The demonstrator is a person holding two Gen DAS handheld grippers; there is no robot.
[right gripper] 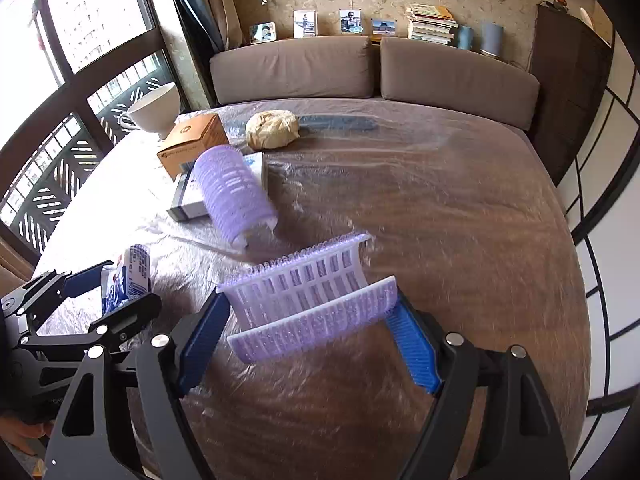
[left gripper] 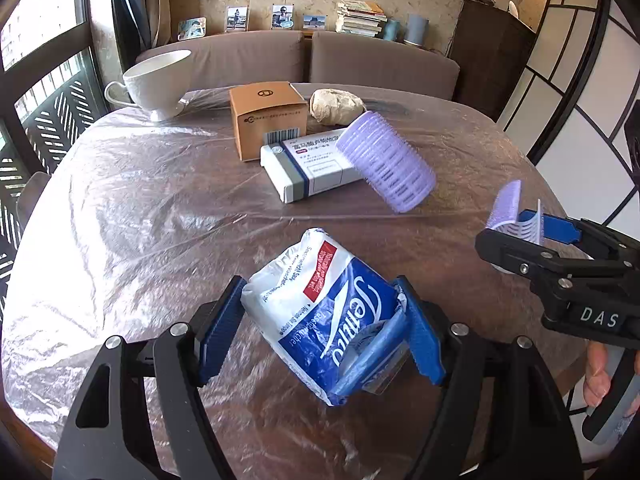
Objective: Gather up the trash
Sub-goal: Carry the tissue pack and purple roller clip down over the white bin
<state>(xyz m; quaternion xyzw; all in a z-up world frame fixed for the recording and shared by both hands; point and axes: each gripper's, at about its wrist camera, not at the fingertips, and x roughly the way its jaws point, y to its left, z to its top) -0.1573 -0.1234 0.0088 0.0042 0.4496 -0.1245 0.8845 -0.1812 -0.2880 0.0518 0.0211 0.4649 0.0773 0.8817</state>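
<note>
While left tongs (left gripper: 320, 320) clamp tissue pack (left gripper: 320, 304), right tongs (right gripper: 308, 320) level, pinching roller half (right gripper: 312, 308)

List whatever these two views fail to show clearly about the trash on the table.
- Whole purple roller: motion-blurred in both views, so whether it rests on the white carton is unclear.
- White carton: print too small in the left view; mostly hidden by the roller in the right.
- Tissue pack: mostly hidden behind the left gripper in the right view.
- Crumpled paper ball: its lower left is hidden behind the brown box, left view.
</note>
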